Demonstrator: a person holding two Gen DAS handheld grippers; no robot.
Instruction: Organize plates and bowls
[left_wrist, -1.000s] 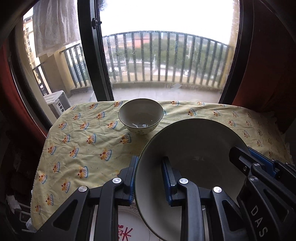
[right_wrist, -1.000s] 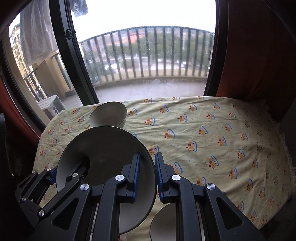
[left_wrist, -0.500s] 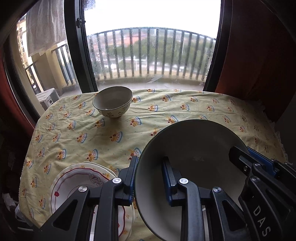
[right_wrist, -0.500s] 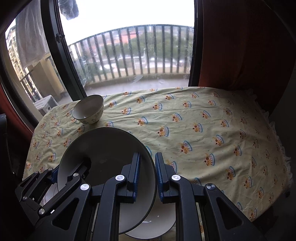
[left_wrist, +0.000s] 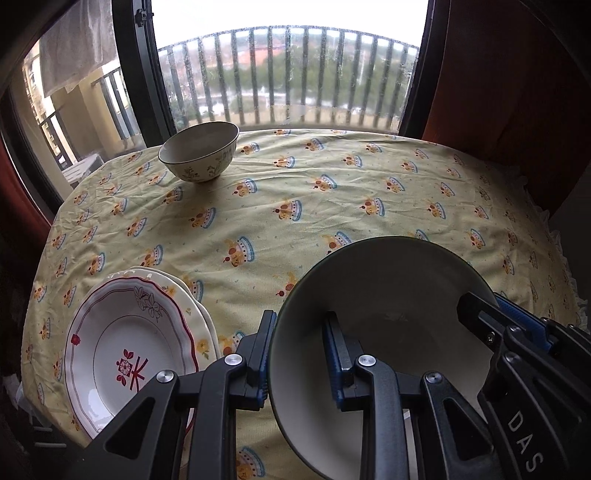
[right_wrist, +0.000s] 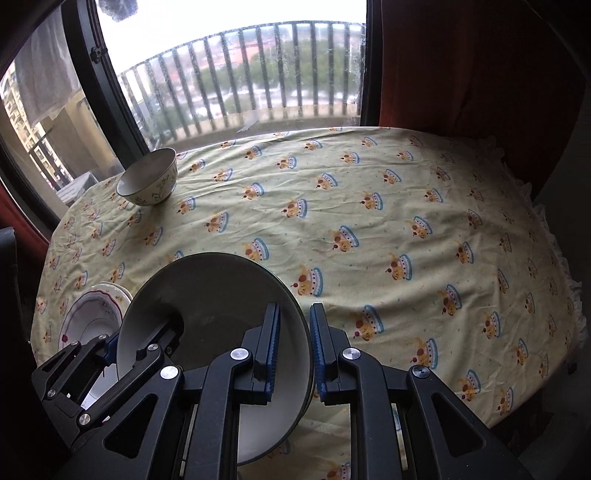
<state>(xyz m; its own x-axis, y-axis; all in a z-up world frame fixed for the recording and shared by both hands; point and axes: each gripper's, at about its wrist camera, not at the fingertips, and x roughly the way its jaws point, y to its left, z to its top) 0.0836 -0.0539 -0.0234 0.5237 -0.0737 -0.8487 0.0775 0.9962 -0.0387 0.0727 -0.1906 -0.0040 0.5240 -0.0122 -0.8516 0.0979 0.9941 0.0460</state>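
Note:
Both grippers hold one large grey bowl with a dark rim (left_wrist: 384, 332) above the near edge of the table. My left gripper (left_wrist: 299, 354) is shut on its left rim; my right gripper (right_wrist: 293, 350) is shut on its right rim, with the bowl (right_wrist: 210, 306) on its left. The right gripper's fingers (left_wrist: 517, 321) show at the bowl's far side in the left wrist view. A stack of red-trimmed floral plates (left_wrist: 129, 354) lies at the near left, also in the right wrist view (right_wrist: 92, 317). A small floral bowl (left_wrist: 199, 151) stands at the far left (right_wrist: 149, 182).
The table wears a yellow cloth with crown prints (right_wrist: 369, 221). A window with a dark frame (left_wrist: 129, 74) and balcony railing lies behind the table. A red curtain (right_wrist: 461, 66) hangs at the far right. The cloth's frilled edge (right_wrist: 561, 277) drops off on the right.
Both grippers, still holding the large bowl, have drawn back and up from the table. The plate stack came into view at the near left, and the small bowl now looks farther away.

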